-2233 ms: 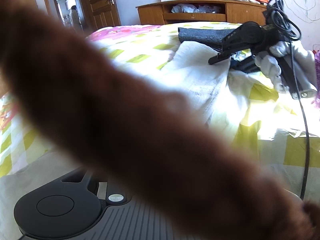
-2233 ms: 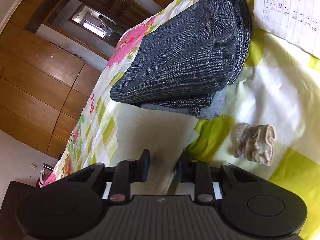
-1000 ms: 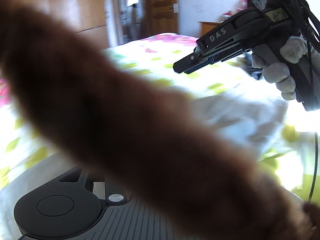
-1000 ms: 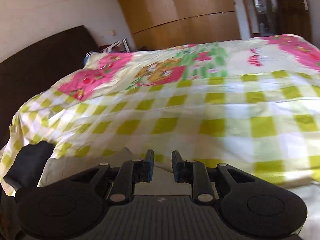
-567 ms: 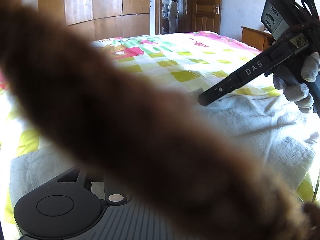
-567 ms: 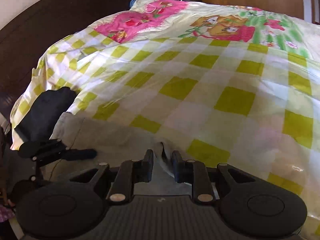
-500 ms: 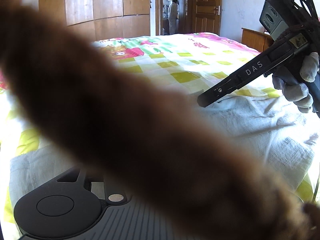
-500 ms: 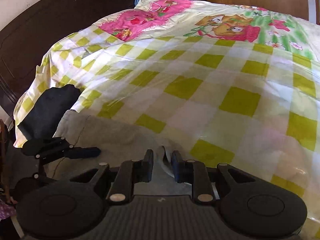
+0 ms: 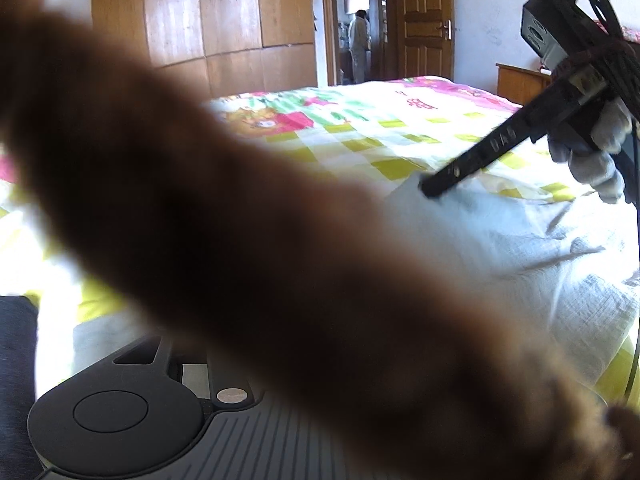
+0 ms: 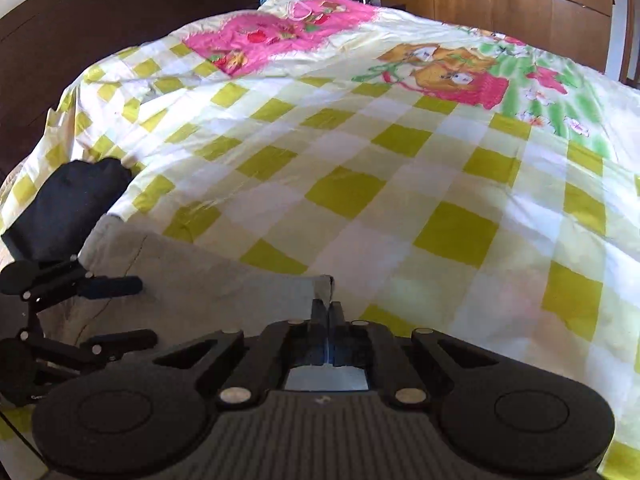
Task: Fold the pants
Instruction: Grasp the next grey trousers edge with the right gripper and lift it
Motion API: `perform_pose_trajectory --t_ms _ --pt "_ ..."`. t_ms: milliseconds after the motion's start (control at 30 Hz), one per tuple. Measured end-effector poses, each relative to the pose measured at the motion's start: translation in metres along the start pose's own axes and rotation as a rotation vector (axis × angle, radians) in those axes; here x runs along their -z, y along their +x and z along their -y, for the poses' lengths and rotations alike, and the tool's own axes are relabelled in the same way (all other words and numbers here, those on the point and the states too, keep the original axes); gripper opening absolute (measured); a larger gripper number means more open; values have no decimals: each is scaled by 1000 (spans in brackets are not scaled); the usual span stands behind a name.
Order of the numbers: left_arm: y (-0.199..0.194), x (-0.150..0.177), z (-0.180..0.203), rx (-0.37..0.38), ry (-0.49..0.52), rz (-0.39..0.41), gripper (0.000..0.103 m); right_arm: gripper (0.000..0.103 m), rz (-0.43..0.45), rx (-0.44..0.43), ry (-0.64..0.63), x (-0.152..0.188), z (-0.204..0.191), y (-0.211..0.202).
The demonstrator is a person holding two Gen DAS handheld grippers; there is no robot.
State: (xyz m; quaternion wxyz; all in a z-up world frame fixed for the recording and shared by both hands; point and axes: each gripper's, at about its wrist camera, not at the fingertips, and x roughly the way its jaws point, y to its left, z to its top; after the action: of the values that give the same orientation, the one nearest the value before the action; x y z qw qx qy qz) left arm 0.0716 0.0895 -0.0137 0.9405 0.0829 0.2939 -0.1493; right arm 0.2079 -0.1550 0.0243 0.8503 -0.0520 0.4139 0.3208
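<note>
Light grey pants (image 10: 208,284) lie spread on the checked bed sheet (image 10: 400,160). My right gripper (image 10: 328,310) is shut on a raised corner of the pants, and cloth shows between its pads. In the left wrist view the right gripper (image 9: 430,188) slants down from a gloved hand (image 9: 592,160) onto the pants (image 9: 500,248). My left gripper (image 10: 146,310) stands at the pants' left edge with its two fingers apart; I cannot tell whether cloth lies between them. A blurred brown shape (image 9: 240,240) hides its fingers in its own view.
A dark folded cloth (image 10: 68,208) sits at the bed's left edge beside the pants. A dark headboard (image 10: 120,20) stands behind the bed, and a wooden wardrobe (image 9: 220,20) beyond it. A person (image 9: 358,44) stands in the far doorway.
The right gripper's jaws, apart around the pants corner half a second ago, have come together on it. The left gripper has shifted slightly along the pants' edge.
</note>
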Motion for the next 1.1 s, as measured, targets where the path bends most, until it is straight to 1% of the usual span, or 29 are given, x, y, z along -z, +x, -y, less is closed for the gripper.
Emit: perform_pose_trajectory --t_ms 67,100,167,200,233,267,333,400,467,500,533,600,667,700,767,833,900,1000,1067,1100 --pt "1 4 -6 -37 6 -14 49 18 30 2 83 -12 15 3" --pt "3 5 -11 -45 -18 -31 49 18 39 13 122 -15 21 10" --pt "5 5 -26 -46 -96 -48 49 19 29 79 142 -13 24 32" --pt "4 5 -30 -63 -98 -56 49 19 -5 95 144 -11 23 44" --pt "3 5 -31 -78 -79 -75 49 19 -18 101 145 -8 23 49" --pt "2 6 -32 -90 -56 -91 49 19 -5 113 151 -7 22 47" --pt "-4 11 -35 -106 -31 -109 49 20 41 127 164 -6 21 31" --pt "-9 15 -40 -111 -44 -117 49 20 111 171 167 -4 17 6" --pt "-14 18 -45 -133 -59 -120 49 20 158 198 159 7 13 -17" --pt "-16 18 -44 -148 -62 -117 49 20 168 200 172 17 13 -28" --pt "-18 17 -44 -149 -64 -110 49 20 152 197 190 26 14 -35" --pt "-20 12 -37 -127 -56 -91 49 20 124 218 252 53 20 -48" --pt "-18 3 -24 -103 -25 -79 49 20 84 266 320 84 34 -59" --pt "-16 -2 -15 -86 -11 -74 49 20 68 301 381 101 45 -66" --pt "-8 -10 7 -24 21 -78 49 20 58 343 496 129 66 -84" --pt "2 -17 35 37 73 -86 49 20 90 392 635 161 88 -116" --pt "10 -22 63 97 122 -98 49 20 152 416 749 191 102 -154" --pt "23 -27 107 171 198 -111 49 22 221 488 854 236 114 -207" --pt "30 -31 131 208 235 -120 49 22 248 530 921 264 121 -232" --pt "34 -33 142 220 252 -121 49 22 272 536 963 278 126 -244"
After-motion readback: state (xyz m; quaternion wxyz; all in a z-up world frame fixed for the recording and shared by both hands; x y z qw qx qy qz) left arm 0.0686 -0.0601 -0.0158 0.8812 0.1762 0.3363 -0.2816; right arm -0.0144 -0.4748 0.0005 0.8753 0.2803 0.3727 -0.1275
